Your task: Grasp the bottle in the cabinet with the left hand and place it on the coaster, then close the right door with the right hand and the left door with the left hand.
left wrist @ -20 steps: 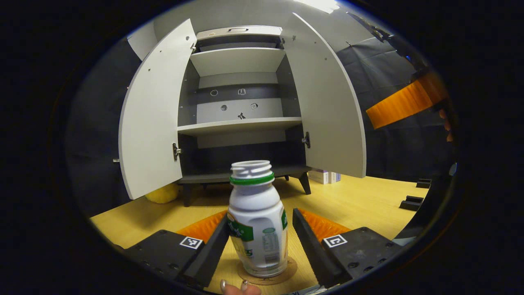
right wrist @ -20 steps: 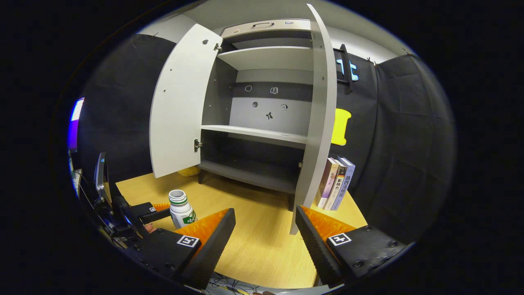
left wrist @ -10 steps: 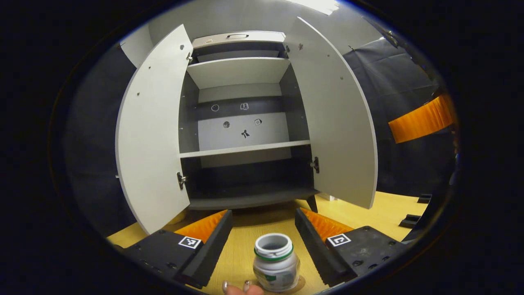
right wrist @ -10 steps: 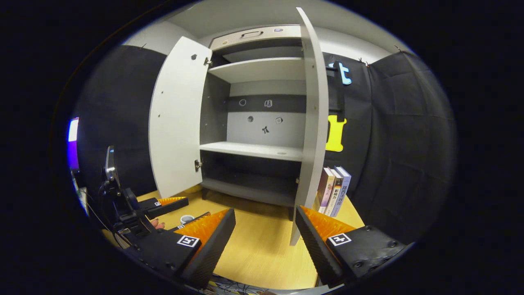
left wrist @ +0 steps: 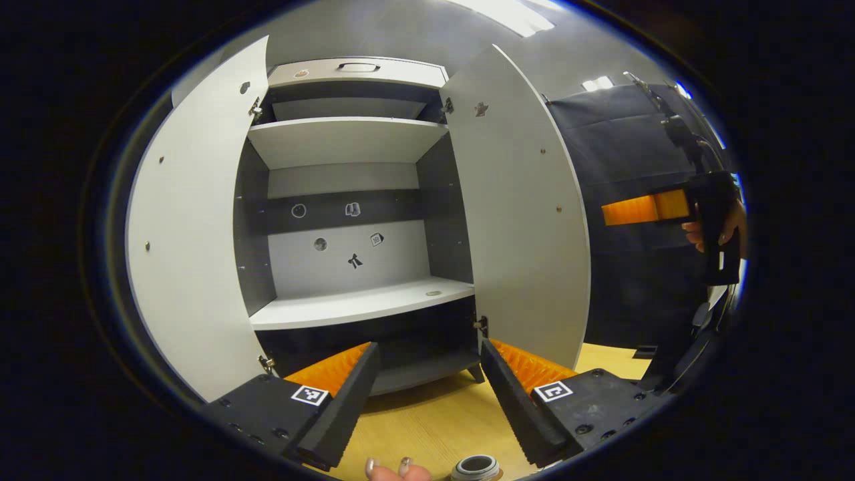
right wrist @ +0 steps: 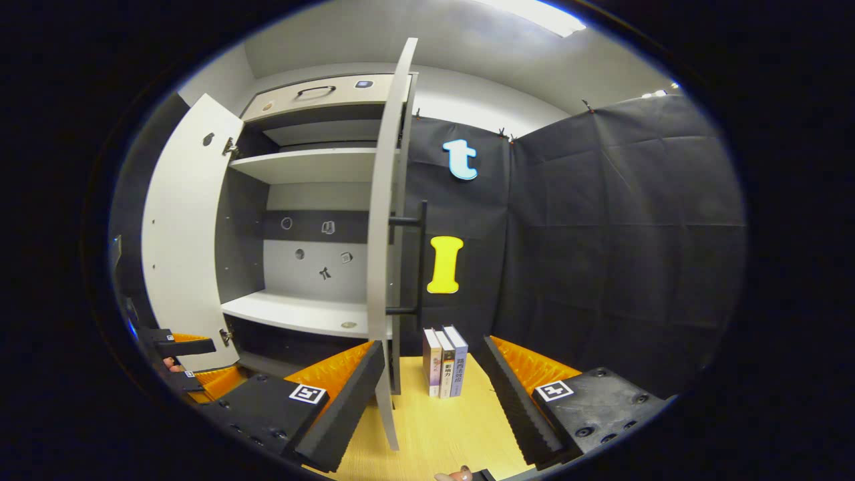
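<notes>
The white bottle (left wrist: 475, 466) with its open mouth and green ring stands on the wooden table at the bottom edge of the left gripper view, below and apart from my left gripper (left wrist: 427, 361), which is open and holds nothing. The grey cabinet (left wrist: 347, 200) faces me with the left door (left wrist: 187, 254) and right door (left wrist: 521, 227) both swung open. My right gripper (right wrist: 433, 347) is open and empty, just right of the right door's edge (right wrist: 381, 254) and near its black handle (right wrist: 419, 257). In the left gripper view, a hand holds the right gripper (left wrist: 641, 208) beyond the right door.
Three books (right wrist: 444, 361) stand on the table (right wrist: 441, 427) right of the cabinet, straight ahead of the right gripper. The cabinet's white middle shelf (left wrist: 361, 304) carries a small round mark. The left gripper (right wrist: 187, 347) appears low beside the left door (right wrist: 184, 234).
My left gripper has lifted up and away from the bottle, which now sits at the view's bottom edge. My right gripper has moved right, around to the outer side of the right door.
</notes>
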A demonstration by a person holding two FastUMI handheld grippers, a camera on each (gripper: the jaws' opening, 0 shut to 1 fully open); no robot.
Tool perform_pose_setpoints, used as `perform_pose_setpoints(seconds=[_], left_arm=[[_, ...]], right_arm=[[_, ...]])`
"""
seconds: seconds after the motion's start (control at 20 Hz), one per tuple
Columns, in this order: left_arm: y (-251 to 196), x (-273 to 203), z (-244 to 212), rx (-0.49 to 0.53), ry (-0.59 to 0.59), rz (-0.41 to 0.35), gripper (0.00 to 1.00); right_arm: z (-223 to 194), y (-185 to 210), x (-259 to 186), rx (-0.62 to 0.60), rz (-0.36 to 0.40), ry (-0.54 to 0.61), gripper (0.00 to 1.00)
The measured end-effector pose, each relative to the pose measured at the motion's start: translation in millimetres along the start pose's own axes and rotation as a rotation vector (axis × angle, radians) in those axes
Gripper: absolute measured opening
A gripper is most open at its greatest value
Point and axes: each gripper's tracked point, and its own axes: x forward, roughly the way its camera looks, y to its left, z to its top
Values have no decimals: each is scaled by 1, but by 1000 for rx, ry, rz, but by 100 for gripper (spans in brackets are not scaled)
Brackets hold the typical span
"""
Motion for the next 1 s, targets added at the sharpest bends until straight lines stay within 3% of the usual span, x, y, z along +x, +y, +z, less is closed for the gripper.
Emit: perform_pose_setpoints(seconds=[0.1, 0.2, 0.35, 0.45, 0.5, 0.75, 1.0], left_arm=[[-1, 6, 14, -33, -2, -47, 95], [6, 12, 24, -46, 7, -36, 96], [23, 18, 36, -57, 3, 71, 93], [28, 24, 46, -46, -19, 142, 96], [33, 25, 48, -42, -19, 186, 95], [44, 18, 59, -85, -35, 339, 95], [73, -23, 54, -105, -14, 425, 95]], right_arm=[[13, -3, 10, 28, -11, -23, 98], [22, -2, 20, 30, 18, -44, 97], [24, 7, 37, 2, 125, -40, 97], [27, 12, 42, -16, 214, -54, 90], [26, 18, 42, 1, 264, -43, 94], [19, 58, 45, 106, 485, 6, 94], [18, 115, 52, 67, 580, -4, 96]])
